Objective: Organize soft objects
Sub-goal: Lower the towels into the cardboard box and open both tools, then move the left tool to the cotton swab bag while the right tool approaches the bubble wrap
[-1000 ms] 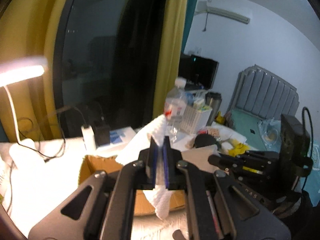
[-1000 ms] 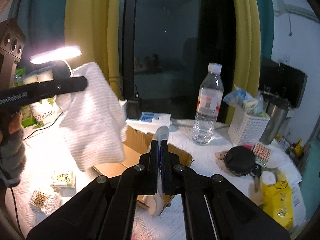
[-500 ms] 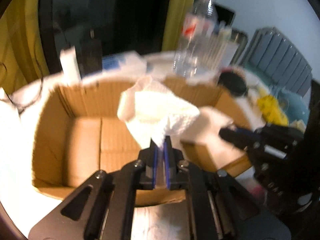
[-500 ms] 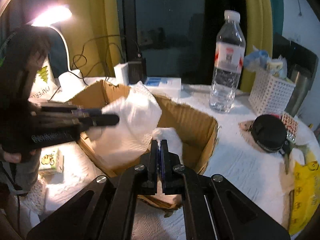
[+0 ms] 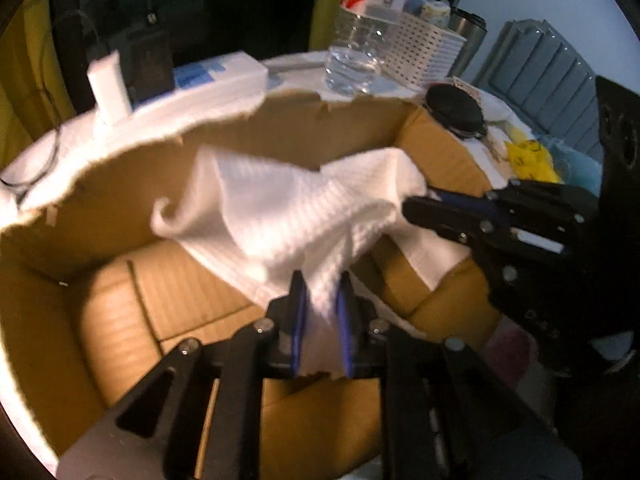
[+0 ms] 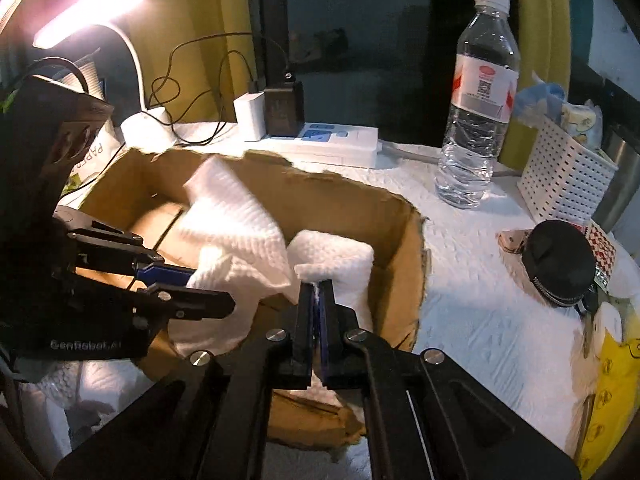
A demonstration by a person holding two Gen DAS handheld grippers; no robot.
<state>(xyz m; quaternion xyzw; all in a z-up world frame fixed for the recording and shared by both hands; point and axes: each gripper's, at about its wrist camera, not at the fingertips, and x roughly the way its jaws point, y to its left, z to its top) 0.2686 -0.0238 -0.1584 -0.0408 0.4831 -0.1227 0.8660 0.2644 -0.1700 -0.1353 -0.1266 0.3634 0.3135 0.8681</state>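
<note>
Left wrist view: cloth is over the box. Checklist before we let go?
1. White cloth above the cardboard box opening: ok.
2. Right gripper shut on the cloth: ok.
3. Left gripper grip: cannot tell. The fingers stand slightly apart with cloth filling the gap.
4. Whole cloth inside the box walls: cannot tell. One fold sits close to the near rim.
5. Box floor bare under the cloth: ok.
6. Water bottle upright and apart from the box: ok.
</note>
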